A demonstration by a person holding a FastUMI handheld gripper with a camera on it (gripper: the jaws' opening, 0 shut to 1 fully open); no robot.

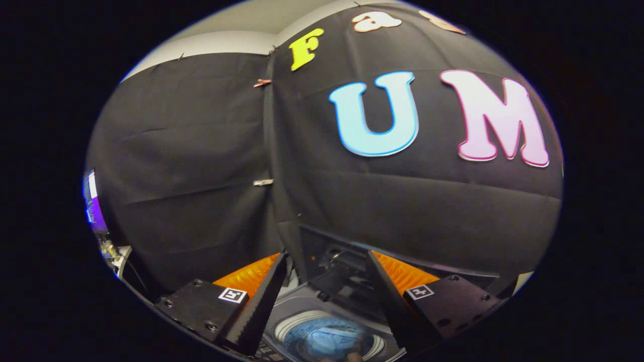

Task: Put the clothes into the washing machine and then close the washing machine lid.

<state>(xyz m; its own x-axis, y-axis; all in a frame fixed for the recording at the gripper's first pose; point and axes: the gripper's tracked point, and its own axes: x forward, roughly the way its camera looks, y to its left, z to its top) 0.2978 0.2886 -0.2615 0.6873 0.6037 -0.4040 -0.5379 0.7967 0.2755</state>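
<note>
Claw [327,261] is spread wide, fingers [261,301] well apart w/ nothing gripped btwn them; it hangs over the washing machine [297,306], tilted so most of what lies beyond the fingers is the booth's black cloth wall [201,166]. Washer sits low, btwn and below the two fingers: top-loader, grey top deck, round drum opening w/ a pale rim [292,327]. Clothes [327,339] are inside the drum, a blue bundle, crumpled, seen straight down thru the gap btwn the fingers, not touching either finger. Lid [347,281] is up, standing open at the back of the opening, dark panel leaning toward the cloth wall, just ahead of the fingertips. A small brownish bit at the near rim of the drum, too cut off to tell what it is. Off to the left, beyond the left finger, edge of a lit screen [93,206] w/ some pale gear and cables [113,254] under it, too small to make out. Clips [262,182] pin the cloth seam above the washer.
</note>
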